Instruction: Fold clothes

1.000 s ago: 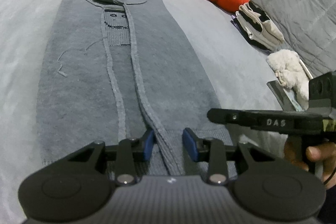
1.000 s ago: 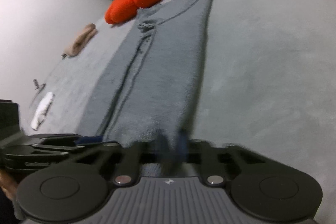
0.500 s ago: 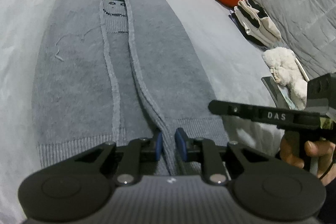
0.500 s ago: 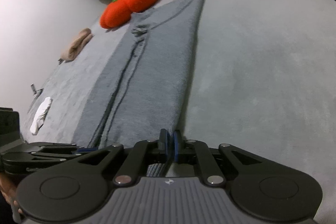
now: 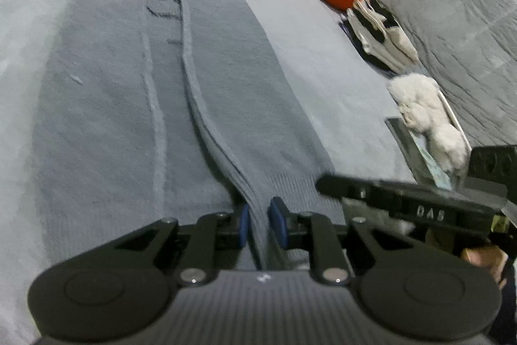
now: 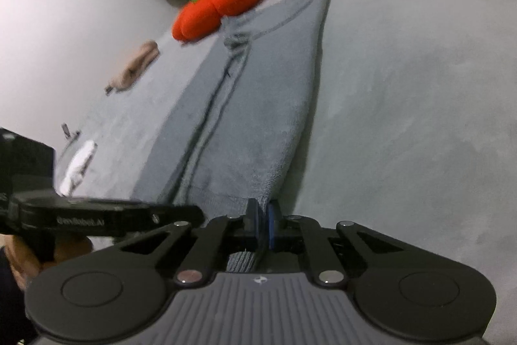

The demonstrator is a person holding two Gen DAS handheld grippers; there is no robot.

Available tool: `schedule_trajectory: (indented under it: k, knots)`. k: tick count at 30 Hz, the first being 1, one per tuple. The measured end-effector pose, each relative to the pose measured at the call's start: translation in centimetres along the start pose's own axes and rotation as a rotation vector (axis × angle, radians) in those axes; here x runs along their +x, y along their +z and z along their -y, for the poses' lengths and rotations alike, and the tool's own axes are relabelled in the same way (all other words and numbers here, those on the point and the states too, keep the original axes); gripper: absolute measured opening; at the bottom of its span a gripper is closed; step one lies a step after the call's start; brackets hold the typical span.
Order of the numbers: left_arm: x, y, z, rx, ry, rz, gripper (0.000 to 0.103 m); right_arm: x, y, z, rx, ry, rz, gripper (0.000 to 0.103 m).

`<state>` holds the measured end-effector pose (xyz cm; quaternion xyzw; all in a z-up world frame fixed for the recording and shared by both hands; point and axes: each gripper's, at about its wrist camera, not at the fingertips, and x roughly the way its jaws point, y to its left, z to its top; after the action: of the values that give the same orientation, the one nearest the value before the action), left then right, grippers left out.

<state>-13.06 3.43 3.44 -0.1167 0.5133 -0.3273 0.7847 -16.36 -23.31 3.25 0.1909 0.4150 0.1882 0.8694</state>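
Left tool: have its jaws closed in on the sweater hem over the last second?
Yes. The left tool has just closed, pinching the ridge of the grey sweater.

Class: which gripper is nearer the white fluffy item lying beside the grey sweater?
Right. The right gripper grips the sweater's hem corner just short of the white fluffy item; the left gripper pinches mid-hem, farther away.

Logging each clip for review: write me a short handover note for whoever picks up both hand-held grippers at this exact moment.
Left hand-held gripper: closed on the grey sweater at the middle of its bottom hem.
Right hand-held gripper: shut on the hem's right corner.
Sweater lies flat and lengthwise on the bed, sides already folded inward into a long strip.
Left to do: probably carry the hem up toward the collar, then smooth it.
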Motion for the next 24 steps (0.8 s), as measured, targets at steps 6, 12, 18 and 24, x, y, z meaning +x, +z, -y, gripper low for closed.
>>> schedule_trajectory:
  k: [6,12,18,24]
  knots:
    - [0.3,-0.6,0.6,0.049,0.022,-0.004,0.016,-0.3,-0.4,-0.2,-0.026,-0.026,0.003,0.008]
    - [0.1,-0.7,0.7,0.060,0.033,-0.003,0.016,-0.1,-0.3,0.1,-0.018,-0.043,-0.011,0.007]
    - [-0.4,-0.6,1.3,0.117,0.069,-0.013,0.016,0.1,-0.4,0.2,-0.019,-0.054,-0.032,0.009]
    - [-2.1,-0.1,1.8,0.190,0.090,-0.034,0.022,-0.7,-0.3,-0.7,-0.100,-0.152,0.039,0.019]
